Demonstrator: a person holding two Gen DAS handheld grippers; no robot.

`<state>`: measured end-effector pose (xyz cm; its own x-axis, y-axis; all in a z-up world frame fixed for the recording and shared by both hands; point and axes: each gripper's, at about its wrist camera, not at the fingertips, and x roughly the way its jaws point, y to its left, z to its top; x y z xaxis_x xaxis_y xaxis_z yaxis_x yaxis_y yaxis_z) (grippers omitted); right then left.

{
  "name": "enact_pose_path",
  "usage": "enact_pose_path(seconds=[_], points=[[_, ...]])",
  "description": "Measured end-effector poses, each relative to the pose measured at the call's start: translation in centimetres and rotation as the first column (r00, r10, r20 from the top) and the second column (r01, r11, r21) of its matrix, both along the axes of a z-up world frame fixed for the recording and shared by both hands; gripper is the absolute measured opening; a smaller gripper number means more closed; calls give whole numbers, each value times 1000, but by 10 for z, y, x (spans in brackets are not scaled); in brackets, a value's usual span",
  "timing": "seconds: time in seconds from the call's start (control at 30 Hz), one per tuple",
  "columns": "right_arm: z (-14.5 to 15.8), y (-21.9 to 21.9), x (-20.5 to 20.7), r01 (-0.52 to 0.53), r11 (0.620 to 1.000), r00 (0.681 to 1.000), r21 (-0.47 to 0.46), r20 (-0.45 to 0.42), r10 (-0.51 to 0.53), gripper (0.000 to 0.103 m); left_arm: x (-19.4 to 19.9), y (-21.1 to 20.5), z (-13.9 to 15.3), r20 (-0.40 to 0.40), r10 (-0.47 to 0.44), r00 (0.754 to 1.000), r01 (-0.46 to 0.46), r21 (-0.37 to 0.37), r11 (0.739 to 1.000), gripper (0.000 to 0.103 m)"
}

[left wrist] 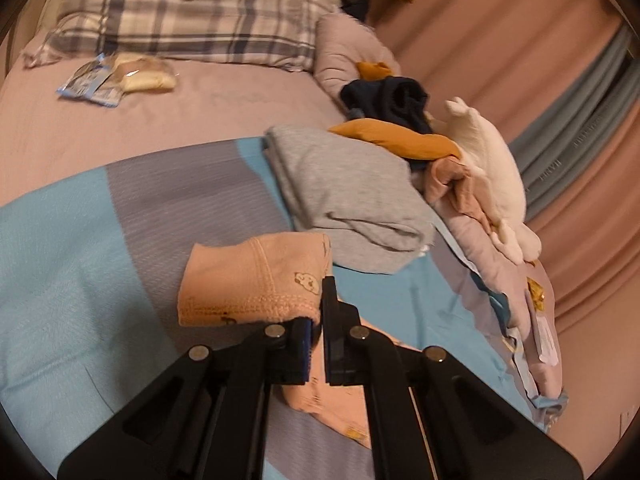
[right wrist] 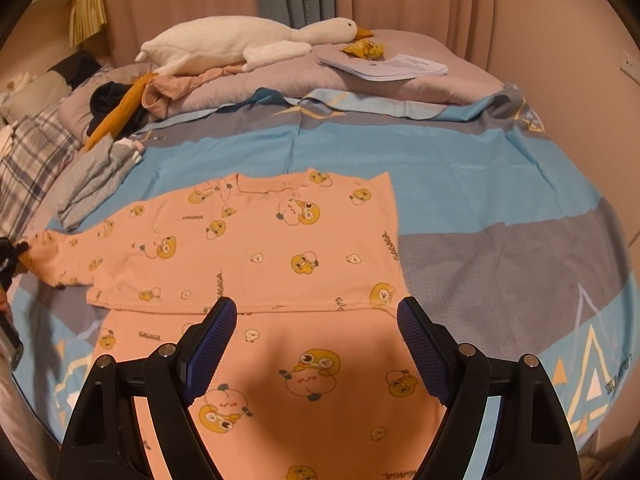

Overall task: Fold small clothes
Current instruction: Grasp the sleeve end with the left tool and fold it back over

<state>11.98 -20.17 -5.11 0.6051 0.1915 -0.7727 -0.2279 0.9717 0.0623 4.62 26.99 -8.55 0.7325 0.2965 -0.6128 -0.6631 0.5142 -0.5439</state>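
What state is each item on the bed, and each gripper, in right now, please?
left gripper: shut on the sleeve cuff.
right gripper: open, empty, above the shirt.
pink shirt: spread flat, bottom folded up.
grey garment: folded.
dark and mustard clothes: heaped, unfolded.

The left gripper (left wrist: 318,320) fills the lower middle of the left wrist view, angled downward, its jaws closed tight on the cuff of the peach sleeve (left wrist: 252,280), which drapes up and to the left of the tips. The right gripper (right wrist: 316,320) sits at the bottom centre of the right wrist view, tilted down, jaws spread wide with blue ribbed pads (right wrist: 212,344) facing inward, nothing pinched between them.
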Motion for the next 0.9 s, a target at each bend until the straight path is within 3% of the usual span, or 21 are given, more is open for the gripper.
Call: enact_pose_path(seconds=[0.3,0.6,0.9], points=[[4,-10,-3,8,999,1000,37,15,-9,82,19,-37,28,24,-100,995,99,42,994,3],[5,-19,-6,24,997,999,67,20,-25,82,45,-85,47,18,-239,971,236,94,967,3],[5,-30,-7,45,995,999,90,17,-46,82,73,-144,45,-33,-410,912,410,123,904,3]])
